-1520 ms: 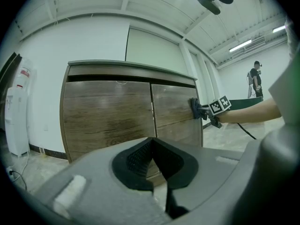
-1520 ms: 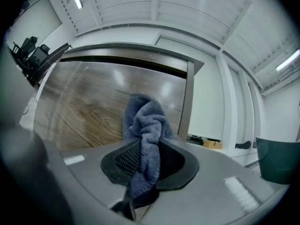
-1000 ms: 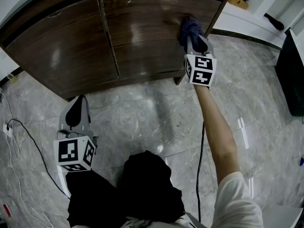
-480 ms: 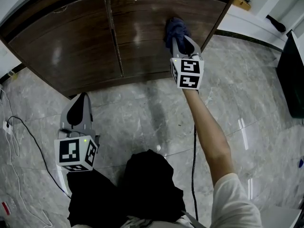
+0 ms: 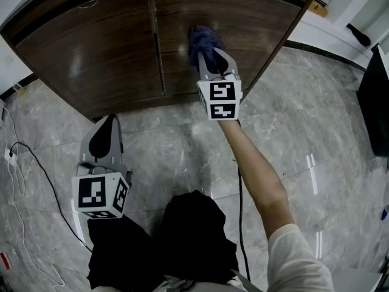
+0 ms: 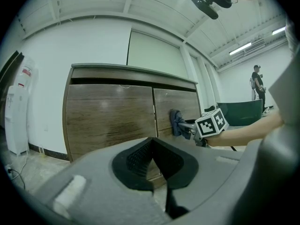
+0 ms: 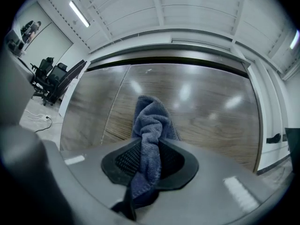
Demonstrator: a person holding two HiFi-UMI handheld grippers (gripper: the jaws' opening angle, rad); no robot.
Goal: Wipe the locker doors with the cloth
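The locker is a low dark wood cabinet with a left door (image 5: 91, 47) and a right door (image 5: 255, 23). My right gripper (image 5: 206, 56) points level at the right door and is shut on a blue cloth (image 5: 203, 41). The bunched cloth presses on that door close to the seam between the doors. In the right gripper view the cloth (image 7: 152, 125) hangs pinched between the pads, in front of the right door (image 7: 211, 107). My left gripper (image 5: 110, 123) hovers low over the floor, away from the left door, shut with nothing in it. Its view shows the cloth (image 6: 176, 123) against the right door (image 6: 171, 104).
Grey marble floor (image 5: 170, 151) lies before the locker. A thin cable (image 5: 24, 163) trails at the left, another cable (image 5: 240, 224) runs under my right arm. A dark object (image 5: 374, 96) stands at the right edge. A white dispenser (image 6: 18, 111) stands left of the locker.
My right gripper has slid the cloth leftward across the right door, from near its right edge to near the middle seam. The left gripper has stayed put.
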